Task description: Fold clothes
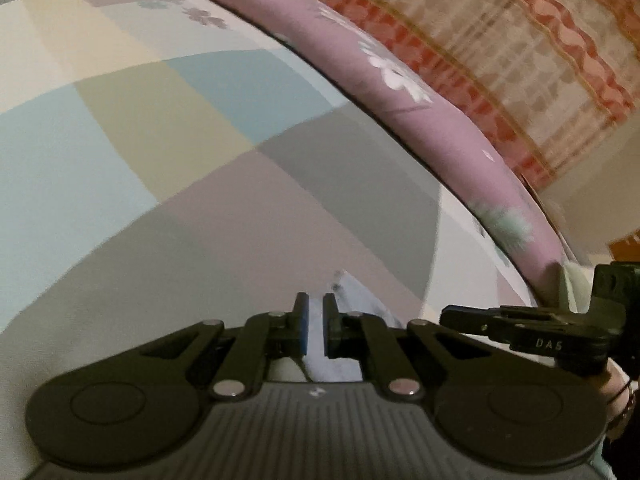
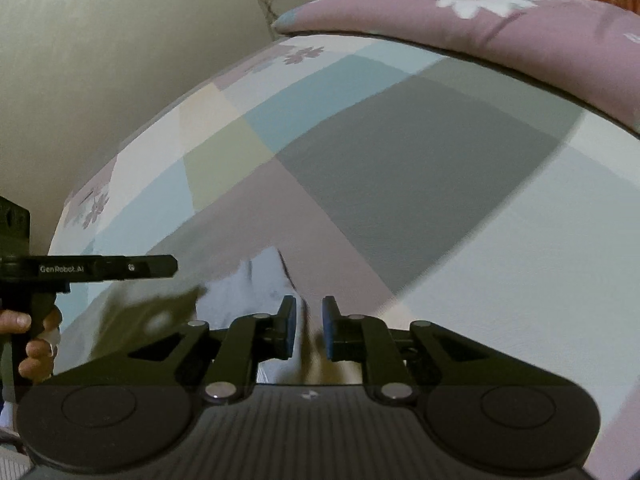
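Garment (image 2: 248,280) on bedsheet (image 2: 400,168) btwn both tongs; pillow (image 2: 480,12) behind, at far edge.

A bedroom in a home is shown. A bed (image 2: 400,168) is covered by a sheet printed in pastel squares of blue, yellow, grey and mauve with small flowers. A mauve pillow (image 1: 384,92) with white flowers is laid along its far edge. Behind the pillow, a curtain (image 1: 500,52) patterned in beige checks and orange-red bands is seen. A plain cream wall (image 2: 100,80) is seen beside the bed.
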{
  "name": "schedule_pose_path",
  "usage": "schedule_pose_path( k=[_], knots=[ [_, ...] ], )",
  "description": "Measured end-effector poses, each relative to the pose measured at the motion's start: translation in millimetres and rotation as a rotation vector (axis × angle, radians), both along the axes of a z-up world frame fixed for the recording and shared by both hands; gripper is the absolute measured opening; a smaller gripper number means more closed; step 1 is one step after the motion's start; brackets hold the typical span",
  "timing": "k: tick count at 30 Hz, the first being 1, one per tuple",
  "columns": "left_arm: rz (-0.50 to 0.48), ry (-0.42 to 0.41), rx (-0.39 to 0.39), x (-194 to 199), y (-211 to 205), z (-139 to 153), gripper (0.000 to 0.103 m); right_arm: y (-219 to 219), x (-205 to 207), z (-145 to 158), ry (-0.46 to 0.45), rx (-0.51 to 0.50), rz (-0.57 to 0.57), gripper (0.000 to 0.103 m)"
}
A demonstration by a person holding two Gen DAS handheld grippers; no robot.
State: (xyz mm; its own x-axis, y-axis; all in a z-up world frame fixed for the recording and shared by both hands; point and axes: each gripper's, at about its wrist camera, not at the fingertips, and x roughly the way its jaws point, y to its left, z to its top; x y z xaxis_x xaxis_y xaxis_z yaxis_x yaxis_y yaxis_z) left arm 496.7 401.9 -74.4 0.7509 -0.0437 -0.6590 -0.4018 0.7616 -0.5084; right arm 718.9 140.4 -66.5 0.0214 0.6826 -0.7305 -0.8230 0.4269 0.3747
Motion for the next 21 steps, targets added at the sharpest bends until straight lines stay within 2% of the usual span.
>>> schedule_pose_path(
  k=[5, 8, 9, 10, 13, 15, 19, 21],
  knots=[
    [-0.170, 0.002, 0.058, 19.2, -36.5, -4.5, 0.006, -43.0, -17.3, -20.9, 0.030, -0.104, 0.022, 0.017],
    [-0.217, 0.075, 0.089, 30.3, -50.4, -22.0, 0.006, -52.2, -29.3, -31.9, 0.016, -0.143, 0.054, 0.015],
    [-0.215, 0.085, 0.092, 28.7, -51.3, -25.2, 0.005, -52.5, -33.0, -32.9, -0.003, -0.151, 0.058, 0.005],
    [-0.212, 0.093, 0.094, 26.7, -51.8, -28.0, 0.005, -51.2, -35.7, -32.7, -0.016, -0.161, 0.058, 0.001],
    [-0.213, 0.111, 0.108, 24.3, -53.1, -30.0, 0.006, -50.4, -37.8, -29.3, -0.065, -0.168, 0.036, 0.000],
    [-0.217, 0.120, 0.120, 24.1, -53.7, -28.8, 0.006, -55.8, -32.5, -27.4, -0.092, -0.177, -0.020, 0.000],
    [-0.226, 0.139, 0.144, 23.8, -54.9, -26.5, 0.006, -67.6, -18.1, -19.6, -0.070, -0.146, -0.109, 0.001],
    [-0.233, 0.139, 0.149, 23.4, -55.5, -24.4, 0.006, -68.4, -18.9, -14.9, -0.096, -0.157, -0.107, 0.009]
  ],
)
